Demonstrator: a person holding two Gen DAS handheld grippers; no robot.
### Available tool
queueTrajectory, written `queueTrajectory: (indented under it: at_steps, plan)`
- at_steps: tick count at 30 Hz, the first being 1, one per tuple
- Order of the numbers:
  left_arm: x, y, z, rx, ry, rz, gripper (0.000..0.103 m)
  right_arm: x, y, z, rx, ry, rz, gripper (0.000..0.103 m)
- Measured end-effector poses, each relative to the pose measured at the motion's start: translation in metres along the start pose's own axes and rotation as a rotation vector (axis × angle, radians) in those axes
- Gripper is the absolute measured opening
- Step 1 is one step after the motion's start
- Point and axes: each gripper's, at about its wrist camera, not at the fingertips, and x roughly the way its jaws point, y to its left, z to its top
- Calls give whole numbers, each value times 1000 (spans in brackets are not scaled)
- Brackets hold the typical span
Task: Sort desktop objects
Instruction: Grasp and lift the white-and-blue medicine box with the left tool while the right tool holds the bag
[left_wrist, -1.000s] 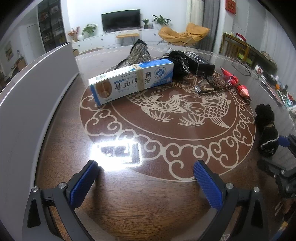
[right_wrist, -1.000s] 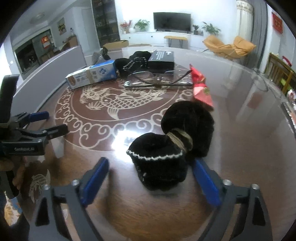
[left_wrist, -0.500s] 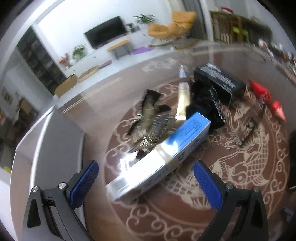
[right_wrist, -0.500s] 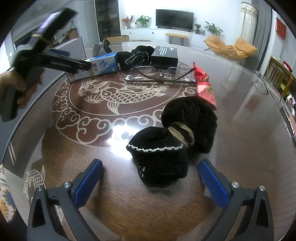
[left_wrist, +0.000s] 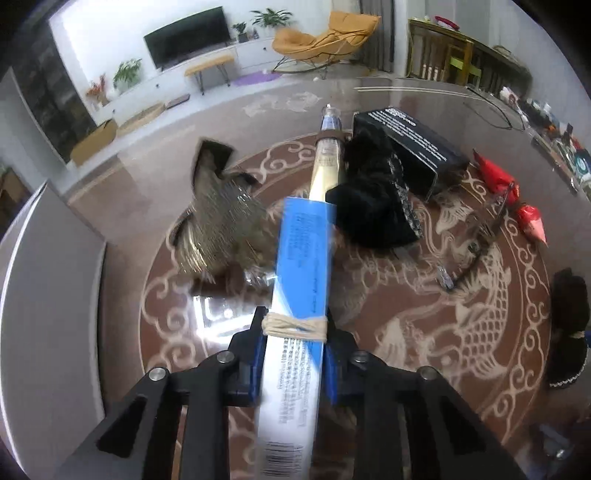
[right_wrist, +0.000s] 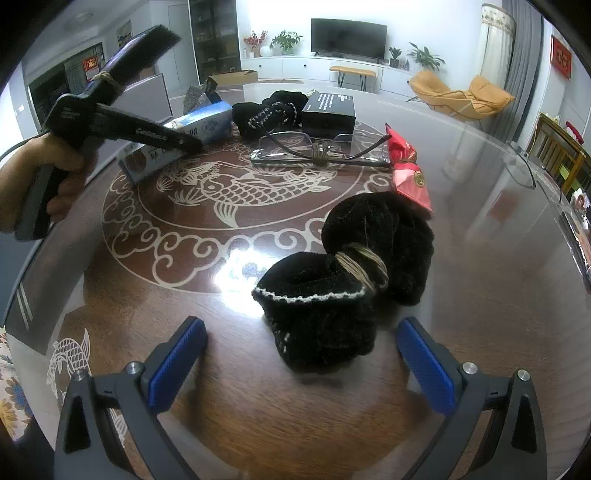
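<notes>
My left gripper is shut on a long blue and white box bound with a pale band, its pads pressing both long sides. In the right wrist view a hand holds that gripper over the box at the far left of the round table. My right gripper stands open just short of a black knitted bundle tied with string, and its fingers do not touch it. The same bundle shows at the right edge of the left wrist view.
Beyond the box lie a silver mesh pouch, a cream tube, another black knit bundle and a black carton. Glasses and red packets sit mid-table. A grey panel borders the left side.
The left gripper moved across the table to the blue and white box, turned in line with it and shut on it. The right gripper stayed in place and open.
</notes>
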Motion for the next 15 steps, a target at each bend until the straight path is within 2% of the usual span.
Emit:
queueTrajectory:
  at_steps: [2,6,9,10,12,14,15]
  plan:
    - [-7,2,-13,-55,7,-38,25,0,0,0,0,0,0,103]
    - [-28,0,-48,-184,28,-164,25,0,0,0,0,0,0,103]
    - [-45,1,-82,-238,32,-262,27,0,0,0,0,0,0,103]
    - [-48,3,-90,-254,28,-273,28,0,0,0,0,0,0,103]
    - [-51,8,-101,-292,13,-272,35,0,0,0,0,0,0,103]
    - [-55,14,-105,-305,1,-226,68,0,0,0,0,0,0,103]
    - [-56,21,-110,-321,0,-166,74,0,1,0,0,0,0,103]
